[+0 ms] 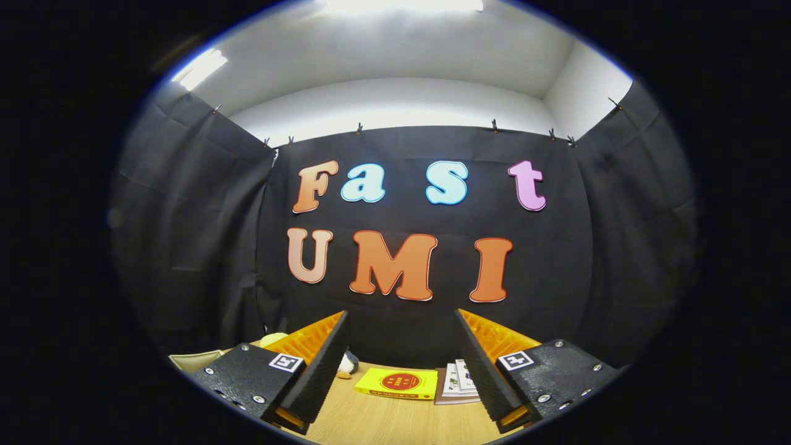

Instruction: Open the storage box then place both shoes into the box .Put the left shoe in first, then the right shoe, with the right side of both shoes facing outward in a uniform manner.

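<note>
we hold the gripper [401, 364] raised and aimed level at the booth's back wall, its fingers spread wide with nothing between them, which reads to us as a carrying or resting pose, not a reach. just beyond the fingers a yellow book [397, 383] and some booklets [458, 380] lie flat on the wooden table [383, 420]. from this angle we cannot say where the storage box and shoes are.

Partly hidden things behind the fingers

The left finger [321, 364] hid most of a small pale object [347, 363]; the right finger [479, 364] covered part of the booklets [460, 384]; the table [395, 420] was cut off below.
</note>
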